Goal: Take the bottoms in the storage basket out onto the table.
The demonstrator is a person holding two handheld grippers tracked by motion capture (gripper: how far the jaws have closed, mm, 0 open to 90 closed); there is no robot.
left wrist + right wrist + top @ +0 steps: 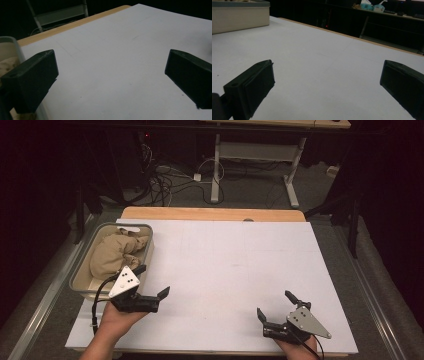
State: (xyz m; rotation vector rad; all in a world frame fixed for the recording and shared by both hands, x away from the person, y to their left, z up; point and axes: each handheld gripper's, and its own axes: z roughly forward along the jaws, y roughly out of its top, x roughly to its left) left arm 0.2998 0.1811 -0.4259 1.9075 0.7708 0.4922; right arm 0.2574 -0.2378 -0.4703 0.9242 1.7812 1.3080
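Observation:
A grey basket (81, 265) stands at the table's left edge with a crumpled beige cloth (115, 251) inside it. My left gripper (151, 281) is open just to the right of the basket's near corner, its jaws spread wide over the white sheet. In the left gripper view the basket rim (13, 45) and a bit of cloth (7, 63) show at the far left, with nothing between the gripper's (110, 77) jaws. My right gripper (275, 305) is open near the front right of the table. The right gripper view has the basket's wall (239, 16) far off at upper left.
A white sheet (225, 270) covers the wooden table (210, 213). Beyond the far edge the floor holds tangled cables (165, 180) and the white legs of another desk (216, 165). Tissue boxes (372, 5) sit on a distant shelf in the right gripper view.

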